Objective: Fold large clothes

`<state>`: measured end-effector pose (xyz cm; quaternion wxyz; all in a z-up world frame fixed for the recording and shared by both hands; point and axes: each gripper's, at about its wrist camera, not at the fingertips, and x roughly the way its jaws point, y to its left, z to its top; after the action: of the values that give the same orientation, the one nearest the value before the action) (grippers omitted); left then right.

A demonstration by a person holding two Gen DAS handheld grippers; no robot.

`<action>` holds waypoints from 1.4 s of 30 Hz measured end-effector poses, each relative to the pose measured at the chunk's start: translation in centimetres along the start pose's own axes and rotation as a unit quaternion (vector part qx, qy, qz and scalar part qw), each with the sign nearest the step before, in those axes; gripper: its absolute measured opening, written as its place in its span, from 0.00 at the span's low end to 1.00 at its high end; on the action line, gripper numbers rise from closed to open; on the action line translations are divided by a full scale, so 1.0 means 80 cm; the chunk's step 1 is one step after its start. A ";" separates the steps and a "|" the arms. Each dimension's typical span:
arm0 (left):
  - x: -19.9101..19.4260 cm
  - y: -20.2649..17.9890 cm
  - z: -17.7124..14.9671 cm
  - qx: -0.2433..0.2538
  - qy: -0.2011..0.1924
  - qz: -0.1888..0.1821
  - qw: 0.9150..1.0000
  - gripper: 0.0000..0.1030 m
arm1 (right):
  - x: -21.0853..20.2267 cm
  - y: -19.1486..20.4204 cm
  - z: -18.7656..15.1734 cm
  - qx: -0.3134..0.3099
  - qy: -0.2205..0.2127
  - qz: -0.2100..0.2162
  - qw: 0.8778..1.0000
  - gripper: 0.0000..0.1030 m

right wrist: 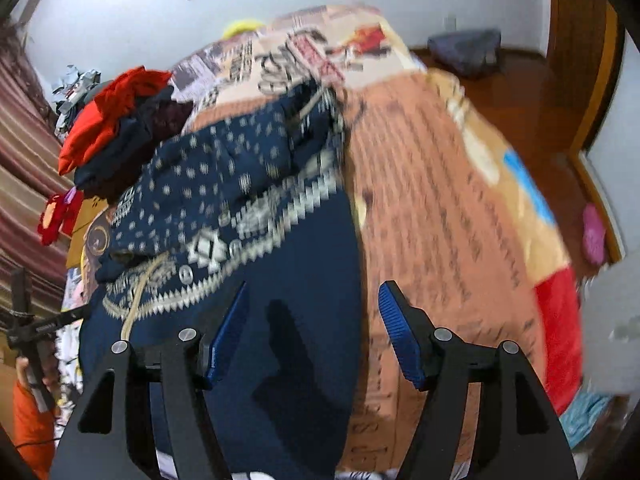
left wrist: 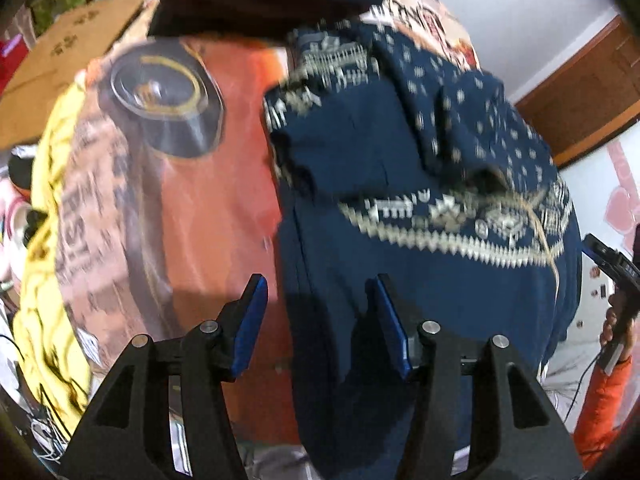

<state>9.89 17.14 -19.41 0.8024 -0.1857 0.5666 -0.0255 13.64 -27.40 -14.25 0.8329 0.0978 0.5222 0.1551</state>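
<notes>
Only the left wrist view shows the brown cardboard box [left wrist: 68, 40] at the top left and a big round camera-lens print [left wrist: 160, 100] on the orange bedspread [left wrist: 224, 200]. The right wrist view shows different things: a wooden floor [right wrist: 516, 92] past the bed, a grey bag [right wrist: 464, 50] lying on it, and a striped curtain [right wrist: 24, 152] on the left.

Both views show the dark blue hoodie [left wrist: 400, 280] [right wrist: 280, 280] with white patterns. It lies on the bedspread [right wrist: 440, 220], with its top part bunched up and a cord trailing across it. Behind it sits a pile of red and dark clothes [right wrist: 116, 128].

The left gripper [left wrist: 316, 320] hangs over the hoodie's left edge, with its blue pads wide apart and nothing between them. The right gripper [right wrist: 312, 332] hangs over the hoodie's right edge, also spread wide and holding nothing. A hand [left wrist: 616, 320] with an orange sleeve shows at the far right of the left view.
</notes>
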 end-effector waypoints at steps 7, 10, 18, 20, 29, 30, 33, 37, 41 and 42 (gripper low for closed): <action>0.008 0.007 -0.022 -0.041 0.003 -0.037 0.998 0.53 | 0.012 0.003 -0.021 0.011 0.005 0.015 1.000 0.63; 0.005 0.006 -0.027 -0.049 -0.005 -0.059 0.997 0.53 | 0.013 0.010 -0.025 -0.002 -0.008 0.008 1.000 0.63; -0.012 -0.017 -0.026 -0.014 -0.019 -0.074 0.997 0.39 | -0.001 0.023 -0.024 -0.023 -0.032 0.016 0.999 0.11; -0.017 -0.029 -0.021 0.008 -0.028 -0.066 0.997 0.18 | -0.005 0.027 -0.020 -0.021 -0.035 0.033 0.999 0.10; -0.080 -0.048 0.040 0.022 -0.116 -0.105 0.987 0.07 | -0.038 0.062 0.040 -0.057 -0.107 0.066 0.990 0.08; -0.087 -0.046 0.050 0.015 -0.130 -0.101 0.986 0.07 | -0.041 0.064 0.049 -0.058 -0.118 0.064 0.989 0.08; -0.093 -0.037 0.076 -0.001 -0.163 -0.051 0.985 0.07 | -0.038 0.061 0.068 -0.054 -0.138 0.053 0.987 0.08; -0.064 -0.023 0.093 -0.007 -0.158 0.009 0.987 0.07 | -0.004 0.049 0.080 -0.051 -0.133 0.010 0.990 0.08; -0.015 -0.006 0.100 -0.026 -0.109 0.016 0.994 0.07 | 0.033 0.031 0.080 -0.035 -0.094 -0.001 0.995 0.09; -0.007 -0.003 0.098 -0.031 -0.097 0.016 0.995 0.07 | 0.039 0.026 0.080 -0.028 -0.080 0.004 0.996 0.09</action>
<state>16.90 19.19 -16.56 0.8477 -0.2034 0.4894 0.0229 20.33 -24.32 -13.44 0.8737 0.0884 0.4491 0.1647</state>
